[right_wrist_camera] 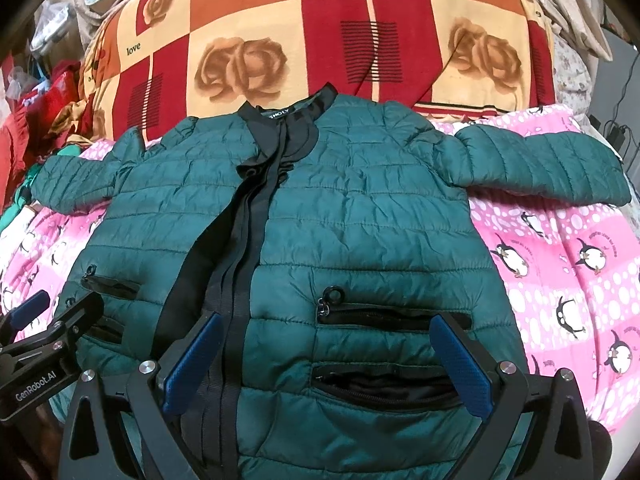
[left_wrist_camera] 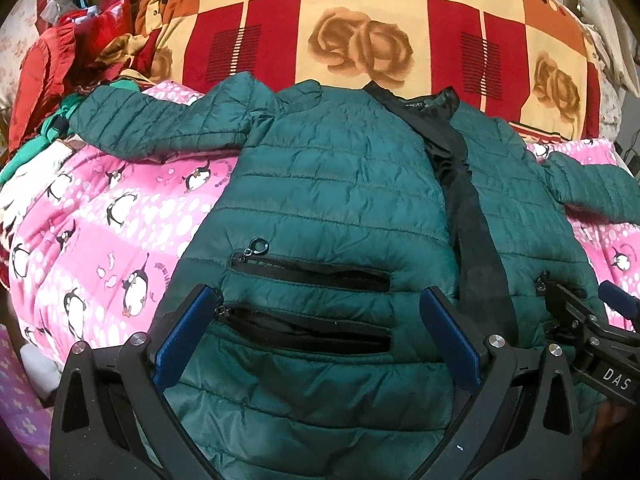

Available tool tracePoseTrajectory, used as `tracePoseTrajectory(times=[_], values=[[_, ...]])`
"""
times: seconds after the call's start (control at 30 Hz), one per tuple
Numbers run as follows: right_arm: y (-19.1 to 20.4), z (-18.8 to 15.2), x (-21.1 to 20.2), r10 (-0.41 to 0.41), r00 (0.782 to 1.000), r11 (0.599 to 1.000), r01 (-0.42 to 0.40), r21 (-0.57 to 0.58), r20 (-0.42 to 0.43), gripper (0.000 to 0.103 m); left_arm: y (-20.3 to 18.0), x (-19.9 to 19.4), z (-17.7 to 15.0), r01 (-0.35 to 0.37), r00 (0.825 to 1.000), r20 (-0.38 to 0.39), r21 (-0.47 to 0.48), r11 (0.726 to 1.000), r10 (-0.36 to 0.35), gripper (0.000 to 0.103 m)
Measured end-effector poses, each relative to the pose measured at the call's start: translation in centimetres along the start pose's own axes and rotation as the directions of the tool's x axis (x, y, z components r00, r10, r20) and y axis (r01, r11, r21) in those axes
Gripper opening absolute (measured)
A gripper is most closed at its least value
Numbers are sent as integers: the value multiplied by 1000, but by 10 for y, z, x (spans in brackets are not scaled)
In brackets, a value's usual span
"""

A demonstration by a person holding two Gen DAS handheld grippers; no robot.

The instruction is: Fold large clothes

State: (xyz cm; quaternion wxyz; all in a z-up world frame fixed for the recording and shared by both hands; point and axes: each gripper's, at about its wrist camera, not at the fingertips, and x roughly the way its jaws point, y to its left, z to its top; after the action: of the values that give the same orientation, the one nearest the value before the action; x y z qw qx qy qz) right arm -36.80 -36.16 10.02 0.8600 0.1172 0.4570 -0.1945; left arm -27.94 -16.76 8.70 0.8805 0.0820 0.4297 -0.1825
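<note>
Left gripper (left_wrist_camera: pixel 316 312) and right gripper (right_wrist_camera: pixel 326 338) both spread wide, empty, low centre of frame over the flat green jacket (left_wrist_camera: pixel 340 184) on the pink penguin blanket (left_wrist_camera: pixel 100 232).

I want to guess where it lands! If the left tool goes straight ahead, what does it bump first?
Probably the jacket. The open left tool points at its front, around the two pocket zips. Depth is hard to judge here.
</note>
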Motion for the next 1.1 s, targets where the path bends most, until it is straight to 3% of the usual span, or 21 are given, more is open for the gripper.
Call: tracePoseTrajectory(times=[0.53,0.8,0.97,1.1], values=[[-1,-2,4,7,1000,1000,-7,10,3,103,2,3,-4,15,1000,-8,-3,1000,-15,102],[-1,-2,6,11,999,1000,-11,17,-35,103,0,8,-5,14,1000,-27,6,1000,-13,102],[-1,-4,6,6,1000,1000,-6,13,-5,103,-1,8,-6,-3,1000,-21,11,1000,3,102],[-1,-3,8,13,999,1000,-12,21,-48,103,0,10,-6,-12,1000,-20,11,1000,13,102]])
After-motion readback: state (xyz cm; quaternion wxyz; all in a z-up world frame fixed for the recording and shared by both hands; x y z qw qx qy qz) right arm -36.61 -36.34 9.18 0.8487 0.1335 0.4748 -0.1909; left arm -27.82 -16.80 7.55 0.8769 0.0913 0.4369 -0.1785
